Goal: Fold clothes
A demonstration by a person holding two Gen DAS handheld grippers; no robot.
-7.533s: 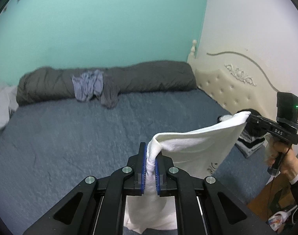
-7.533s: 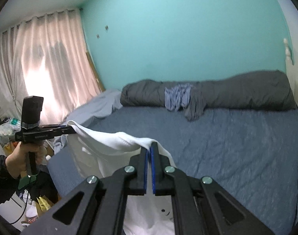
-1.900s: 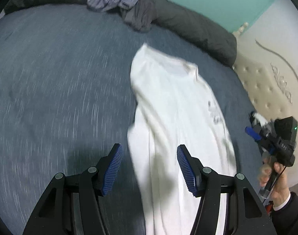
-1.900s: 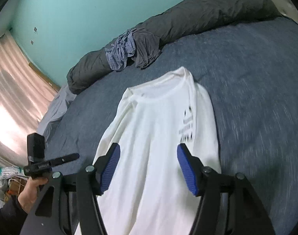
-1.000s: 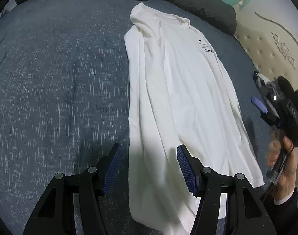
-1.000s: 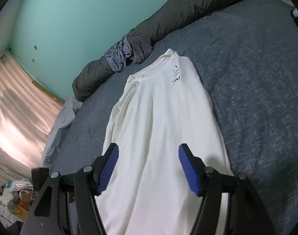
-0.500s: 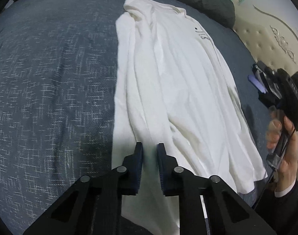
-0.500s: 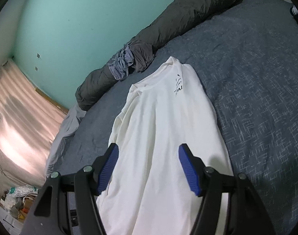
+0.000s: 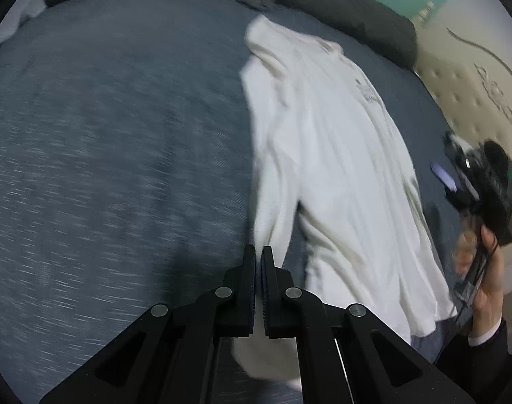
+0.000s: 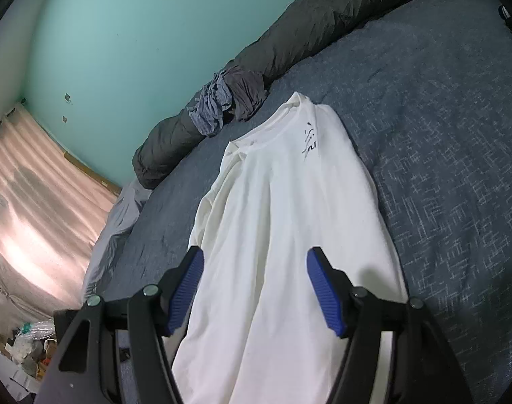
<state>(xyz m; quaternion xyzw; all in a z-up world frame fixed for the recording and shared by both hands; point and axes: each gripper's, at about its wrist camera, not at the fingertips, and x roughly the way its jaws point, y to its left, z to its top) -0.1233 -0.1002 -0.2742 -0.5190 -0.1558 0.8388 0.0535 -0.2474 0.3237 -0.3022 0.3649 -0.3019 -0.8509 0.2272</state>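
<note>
a white t-shirt [image 10: 289, 235] lies lengthwise on a blue bed [image 10: 441, 134], collar toward the dark rolled duvet [image 10: 289, 40], its near-left edge lifting. the left gripper [image 9: 258, 256] is clamped narrow at that edge; whether cloth sits between its pads is hard to tell in the blur. the right gripper [image 10: 254, 269] hovers over the hem with jaws wide and empty. the step in hand looks like the first lengthwise fold; the next move likely calls for carrying the left edge across toward the middle while the right pins or takes the hem.
</note>
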